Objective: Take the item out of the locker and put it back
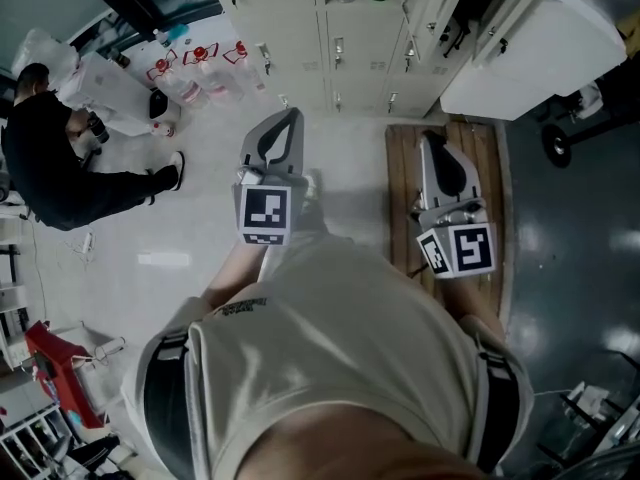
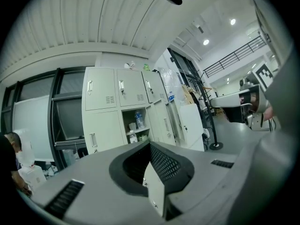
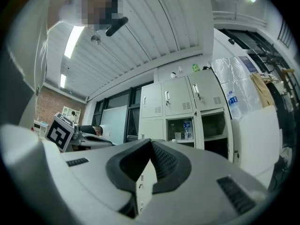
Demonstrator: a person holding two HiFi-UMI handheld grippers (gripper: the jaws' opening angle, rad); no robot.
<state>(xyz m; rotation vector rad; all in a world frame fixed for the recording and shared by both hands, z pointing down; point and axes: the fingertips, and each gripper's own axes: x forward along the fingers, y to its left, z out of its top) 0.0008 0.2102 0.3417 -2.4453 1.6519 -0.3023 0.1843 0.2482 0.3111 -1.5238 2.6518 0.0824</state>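
Observation:
A bank of cream lockers (image 1: 340,38) stands ahead of me. One compartment is open; it holds a clear bottle (image 2: 138,119) and a small cup (image 2: 132,125), and the same bottle (image 3: 187,130) shows in the right gripper view. My left gripper (image 1: 287,126) points level at the lockers from some way off, its jaws closed tip to tip with nothing between them (image 2: 150,144). My right gripper (image 1: 431,144) is held beside it, also shut and empty (image 3: 151,141). Neither touches the lockers.
A locker door (image 1: 530,43) hangs open at the right, beside another open compartment (image 3: 213,125). A wooden board (image 1: 490,168) lies on the floor under my right gripper. A person in black (image 1: 50,158) crouches at the left near plastic bags and bottles (image 1: 200,73).

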